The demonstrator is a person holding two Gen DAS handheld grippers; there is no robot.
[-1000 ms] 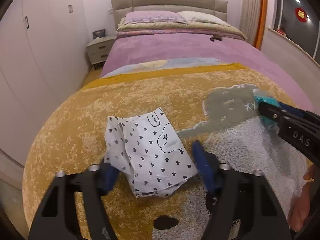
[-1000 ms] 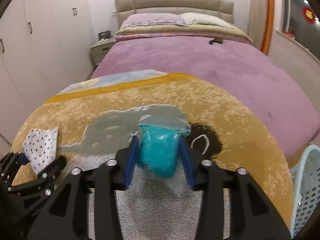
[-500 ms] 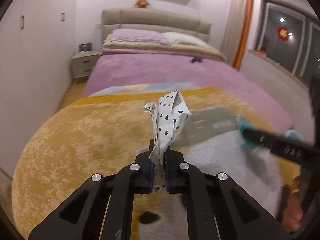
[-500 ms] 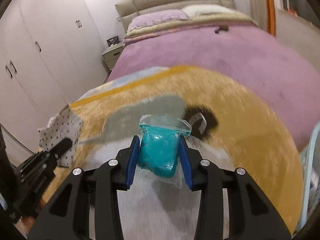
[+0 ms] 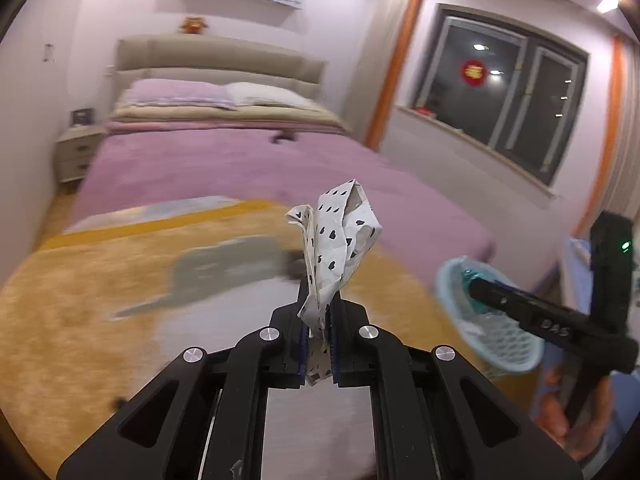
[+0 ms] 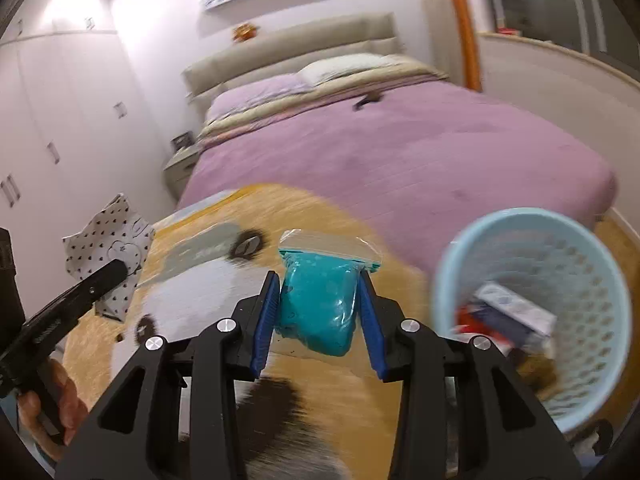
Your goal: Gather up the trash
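My left gripper [image 5: 319, 320] is shut on a crumpled white paper with black hearts [image 5: 340, 240] and holds it upright above the yellow blanket [image 5: 80, 300]. The paper also shows in the right wrist view [image 6: 108, 248]. My right gripper [image 6: 318, 312] is shut on a clear zip bag of teal stuff [image 6: 320, 300], held in the air just left of a light blue mesh trash basket [image 6: 580, 264]. The basket holds several pieces of trash. In the left wrist view the right gripper [image 5: 476, 290] sits over the basket [image 5: 504, 344].
A bed with a purple cover [image 5: 240, 160] fills the middle. A small dark object [image 5: 284, 136] lies on it. A nightstand [image 5: 74, 152] and white wardrobes [image 6: 48, 152] stand at the left. A window [image 5: 512, 92] and its ledge are at the right.
My left gripper closed on the heart paper and lifted it off the blanket. Both grippers swung right, and the right one carried the teal bag up beside the blue basket.
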